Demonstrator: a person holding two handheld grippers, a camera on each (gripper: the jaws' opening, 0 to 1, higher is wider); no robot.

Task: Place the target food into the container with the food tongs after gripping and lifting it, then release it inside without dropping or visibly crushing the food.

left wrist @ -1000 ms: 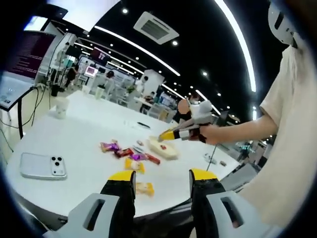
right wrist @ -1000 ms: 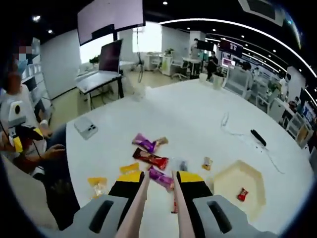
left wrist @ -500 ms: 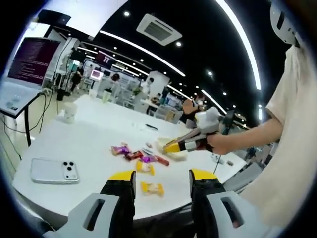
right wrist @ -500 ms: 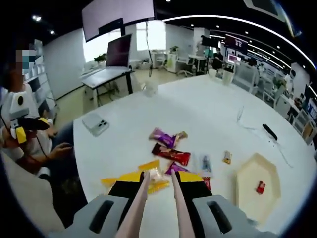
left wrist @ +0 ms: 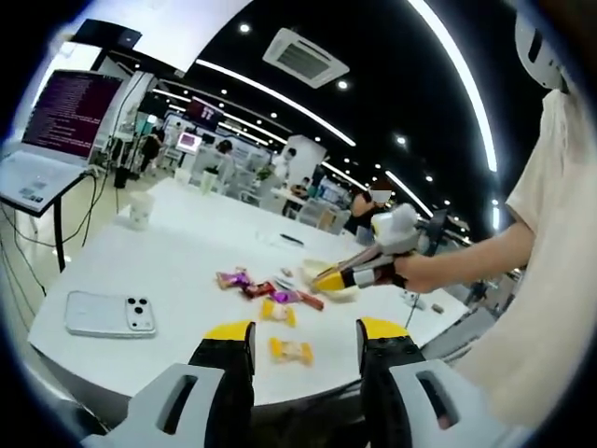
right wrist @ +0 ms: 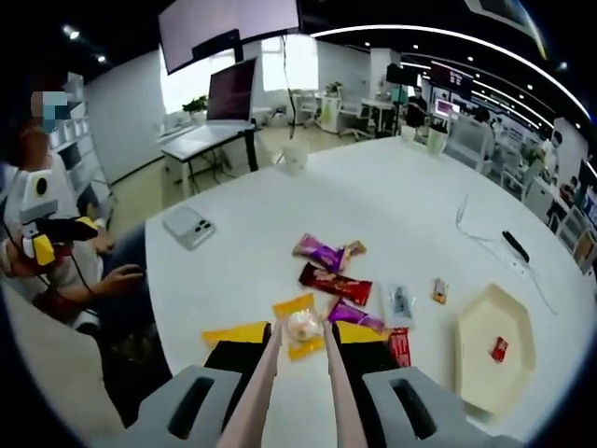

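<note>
The right gripper (right wrist: 300, 347) is carrying a pair of pale pink food tongs (right wrist: 264, 387) between its jaws, the two tong arms running forward side by side with a narrow gap at the tips, and those tips are hovering right at a yellow-wrapped snack (right wrist: 302, 326) lying on the white table (right wrist: 392, 215); whether the tips are already touching the wrapper cannot be told. That snack is showing a round pale piece through a clear window in the middle of its yellow wrapper, and the wrapper is looking flat and uncrushed. A second yellow wrapper (right wrist: 235, 333) is lying just to one side of it, partly behind the jaw. Beyond them, a purple packet (right wrist: 323, 252), a dark red packet (right wrist: 335, 283), another purple packet (right wrist: 353, 315), a clear packet (right wrist: 399, 301), a small orange sweet (right wrist: 439, 290) and a red stick (right wrist: 400, 346) are spread near one another, making eight loose wrapped items in all. One cream hexagonal container (right wrist: 492, 347) is sitting further out, holding one small red sweet (right wrist: 499, 349). One phone (right wrist: 188, 226) is lying well apart, near the table edge, and one white cup (right wrist: 295, 159) is standing far off. The left gripper (left wrist: 304, 337) is hanging off the table's edge with its jaws spread wide and holding nothing; in its view the right gripper (left wrist: 325, 277) is reaching over the cluster of snacks, with the phone (left wrist: 110, 314) lying apart.
</note>
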